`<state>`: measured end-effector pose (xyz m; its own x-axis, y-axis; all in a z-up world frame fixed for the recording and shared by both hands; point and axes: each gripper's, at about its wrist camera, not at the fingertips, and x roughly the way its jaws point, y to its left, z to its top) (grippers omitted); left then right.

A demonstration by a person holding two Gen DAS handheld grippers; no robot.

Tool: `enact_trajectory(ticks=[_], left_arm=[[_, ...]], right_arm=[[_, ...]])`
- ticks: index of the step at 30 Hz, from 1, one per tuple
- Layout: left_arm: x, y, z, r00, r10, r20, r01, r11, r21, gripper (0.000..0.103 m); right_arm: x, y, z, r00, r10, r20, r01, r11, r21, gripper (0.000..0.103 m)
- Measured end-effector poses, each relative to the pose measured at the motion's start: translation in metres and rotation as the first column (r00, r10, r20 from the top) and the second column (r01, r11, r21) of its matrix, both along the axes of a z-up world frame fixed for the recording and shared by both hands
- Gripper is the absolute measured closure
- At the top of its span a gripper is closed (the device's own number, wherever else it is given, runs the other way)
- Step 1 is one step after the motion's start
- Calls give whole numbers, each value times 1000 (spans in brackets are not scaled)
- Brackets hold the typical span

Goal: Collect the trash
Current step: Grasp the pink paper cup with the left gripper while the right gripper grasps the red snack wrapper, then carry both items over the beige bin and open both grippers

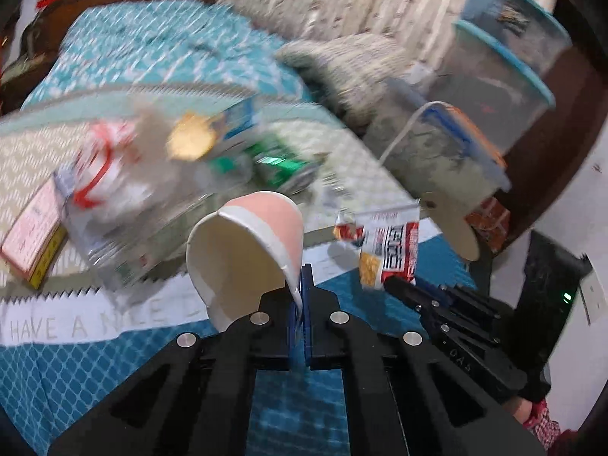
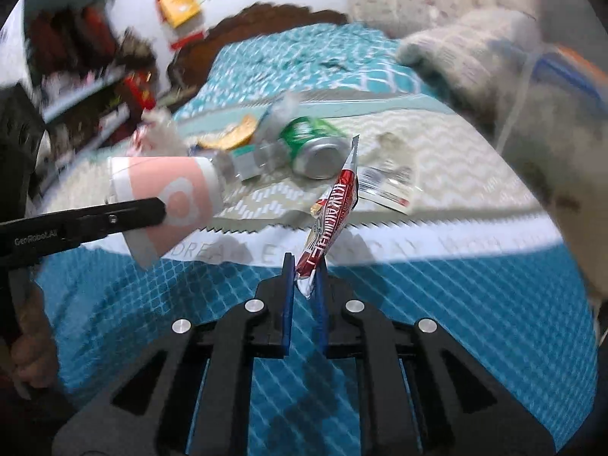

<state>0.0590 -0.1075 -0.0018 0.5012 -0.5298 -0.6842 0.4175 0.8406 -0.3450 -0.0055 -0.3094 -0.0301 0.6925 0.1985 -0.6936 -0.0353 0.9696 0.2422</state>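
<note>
A pink and white paper cup (image 1: 243,243) hangs tipped over the teal bedspread (image 1: 76,372), and my left gripper (image 1: 302,277) is shut on its rim. My right gripper (image 2: 304,266) is shut on the lower end of a red and white snack wrapper (image 2: 334,220), held up above the bed. In the left wrist view the right gripper (image 1: 395,285) and the wrapper (image 1: 387,250) sit to the right of the cup. In the right wrist view the left gripper (image 2: 159,209) holds the cup (image 2: 171,197) at the left. A green can (image 2: 315,148) lies on the bed behind them.
More litter lies around the can: a yellow snack bag (image 2: 235,133), a clear plastic bottle (image 2: 247,159), a flat white wrapper (image 2: 391,186) and a pink box (image 1: 30,235). Stacked clear bins with blue lids (image 1: 505,68) stand at the right. A cluttered shelf (image 2: 95,87) is at the left.
</note>
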Motion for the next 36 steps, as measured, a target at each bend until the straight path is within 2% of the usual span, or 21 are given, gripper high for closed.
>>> enact_trajectory(ticks=[3,7,12,17,20,23,25,27,28,29,30,31,32,33,34,35,36], left_arm=[[-4,-23,11,997,-73,38,72,997,8,100],[2,-75,9,979,-202,26,201,979,44,100],[15,-163,1,932,-362,6,359,928,95,100],[33,-264,2,867,-499,22,494,863,102,100],[44,-327,0,824,-567,22,562,821,104,100],[55,-382,-13,793,-609,7,603,786,132,100],[61,-411,-26,783,-622,-3,614,774,154,100],[66,-426,-35,785,-619,-9,611,773,169,98],[68,-433,-38,790,-613,-13,605,777,174,83],[72,-439,-44,802,-598,-18,590,787,181,50],[74,-440,-46,814,-581,-12,572,798,188,36],[75,-439,-46,830,-558,10,546,817,185,34],[77,-438,-44,834,-552,15,541,822,178,34],[78,-435,-41,835,-550,13,541,826,159,34],[78,-429,-38,840,-542,14,535,833,143,34],[78,-422,-33,846,-533,22,526,840,133,34],[77,-413,-28,850,-525,34,518,846,124,34]], right_arm=[[-1,-41,1,998,-61,-1,61,990,130,91],[-7,-86,6,987,-156,38,149,979,136,91],[-24,-136,4,957,-285,58,276,953,128,91],[-42,-214,1,888,-455,69,443,885,142,91],[-46,-254,-6,854,-517,48,504,848,162,91],[-46,-290,-16,827,-563,17,552,816,172,91],[-40,-307,-21,815,-579,-8,571,801,178,90],[-35,-318,-24,809,-588,-26,583,794,173,90],[-32,-323,-26,807,-589,-37,586,791,177,88],[-29,-328,-29,805,-592,-48,589,786,189,88],[-25,-333,-33,806,-590,-57,588,784,199,88],[-21,-341,-38,807,-587,-69,586,779,225,88],[-17,-348,-42,803,-591,-79,590,769,247,86],[-13,-355,-46,802,-592,-83,591,765,257,82],[-12,-359,-48,797,-598,-83,596,758,267,64],[-11,-362,-50,793,-604,-79,600,753,271,29],[-14,-361,-49,781,-621,-62,611,742,276,16]])
